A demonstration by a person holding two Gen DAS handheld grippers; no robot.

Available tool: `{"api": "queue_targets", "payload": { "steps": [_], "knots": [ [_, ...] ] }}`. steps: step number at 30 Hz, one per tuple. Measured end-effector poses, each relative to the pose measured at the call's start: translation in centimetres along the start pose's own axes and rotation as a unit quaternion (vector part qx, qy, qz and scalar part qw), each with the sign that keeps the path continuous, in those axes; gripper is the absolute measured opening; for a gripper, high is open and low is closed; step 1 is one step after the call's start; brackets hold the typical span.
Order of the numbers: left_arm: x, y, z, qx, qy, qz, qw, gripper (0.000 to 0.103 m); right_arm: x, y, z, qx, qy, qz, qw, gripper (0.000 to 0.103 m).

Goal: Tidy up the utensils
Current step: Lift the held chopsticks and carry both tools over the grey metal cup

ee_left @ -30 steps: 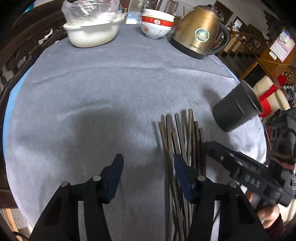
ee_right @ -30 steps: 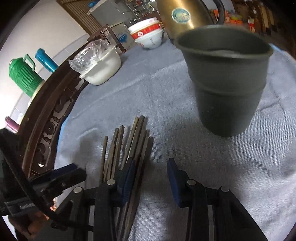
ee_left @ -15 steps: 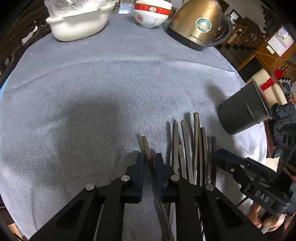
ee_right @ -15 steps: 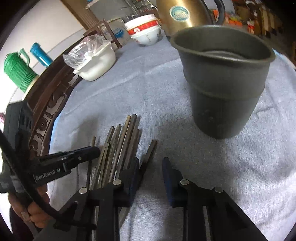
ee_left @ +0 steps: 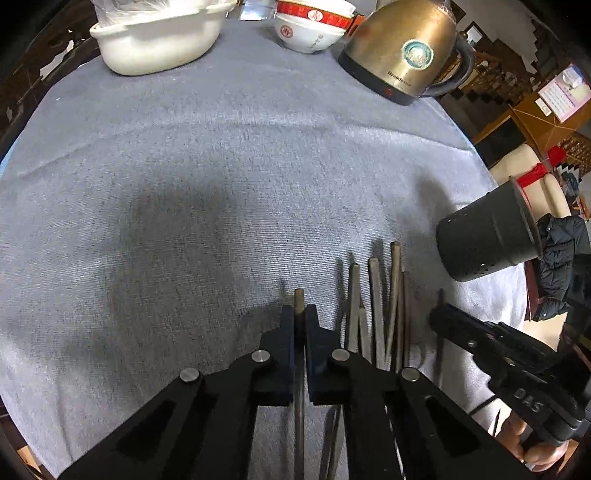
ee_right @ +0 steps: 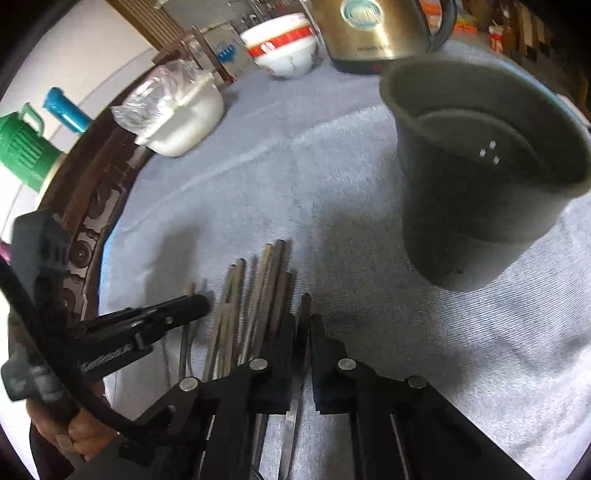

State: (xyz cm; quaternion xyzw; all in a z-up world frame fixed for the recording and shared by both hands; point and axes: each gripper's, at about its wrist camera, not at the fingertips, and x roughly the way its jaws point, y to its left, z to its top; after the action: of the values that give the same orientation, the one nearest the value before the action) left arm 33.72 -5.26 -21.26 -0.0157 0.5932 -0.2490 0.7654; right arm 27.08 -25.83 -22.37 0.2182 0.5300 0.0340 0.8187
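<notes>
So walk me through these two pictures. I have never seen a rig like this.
No robot here: a person holds a two-finger tool in each hand, each with a camera looking along its fingers. The left view shows the left tool shut on one chopstick; the right view shows the right tool shut on another chopstick. More loose chopsticks lie on the grey cloth. A dark holder cup stands nearby, with a gold kettle, bowls and a white tub beyond.

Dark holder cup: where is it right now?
The dark holder cup stands upright on the grey cloth, ahead-right of the right hand-held gripper. It is right of the chopstick pile, with the gold kettle behind.
</notes>
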Motion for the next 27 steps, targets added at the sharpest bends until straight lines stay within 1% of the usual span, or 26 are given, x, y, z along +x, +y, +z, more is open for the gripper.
{"api": "queue_targets", "payload": {
  "steps": [4, 7, 9, 10, 13, 16, 20, 25, 26, 27],
  "knots": [
    [-3.0, -0.8, -0.4, 0.010, -0.028, -0.002, 0.9996, 0.005, -3.1, 0.5, -0.4, -0.009, -0.034, 0.029, 0.999, 0.007],
    [-6.3, -2.1, -0.8, 0.023, -0.060, -0.007, 0.9979, 0.005, -5.9, 0.9, -0.6, -0.021, -0.069, 0.044, 0.996, 0.007],
    [-8.6, -3.2, -1.1, 0.039, -0.084, -0.005, 0.9956, 0.005, -8.0, 1.2, -0.8, -0.030, -0.098, 0.051, 0.993, 0.007],
    [-10.2, -4.1, -1.2, 0.051, -0.101, -0.002, 0.9936, 0.005, -9.1, 1.3, -0.8, -0.034, -0.114, 0.053, 0.991, 0.006],
    [-13.6, -5.9, -1.7, 0.074, -0.135, -0.004, 0.9881, 0.005, -12.6, 1.2, -1.2, -0.040, -0.161, 0.064, 0.984, 0.006],
    [-15.8, -7.6, -1.7, 0.089, -0.158, -0.009, 0.9833, 0.005, -15.7, 1.2, -1.1, -0.040, -0.206, 0.073, 0.975, 0.006],
    [-18.7, -9.7, -1.1, 0.105, -0.190, -0.017, 0.9760, 0.005, -19.6, 0.7, -0.7, -0.034, -0.275, 0.072, 0.958, 0.006],
    [-21.4, -12.7, 1.7, 0.111, -0.229, -0.016, 0.9669, 0.005, -23.9, -0.9, 0.7, -0.008, -0.345, 0.065, 0.936, 0.006],
    [-21.7, -13.3, 2.2, 0.111, -0.237, -0.016, 0.9651, 0.005, -24.6, -1.1, 1.0, -0.003, -0.357, 0.060, 0.932, 0.006],
    [-22.4, -14.0, 3.0, 0.110, -0.251, -0.016, 0.9616, 0.005, -25.7, -1.3, 1.5, 0.001, -0.376, 0.051, 0.925, 0.006]
  ]
}}
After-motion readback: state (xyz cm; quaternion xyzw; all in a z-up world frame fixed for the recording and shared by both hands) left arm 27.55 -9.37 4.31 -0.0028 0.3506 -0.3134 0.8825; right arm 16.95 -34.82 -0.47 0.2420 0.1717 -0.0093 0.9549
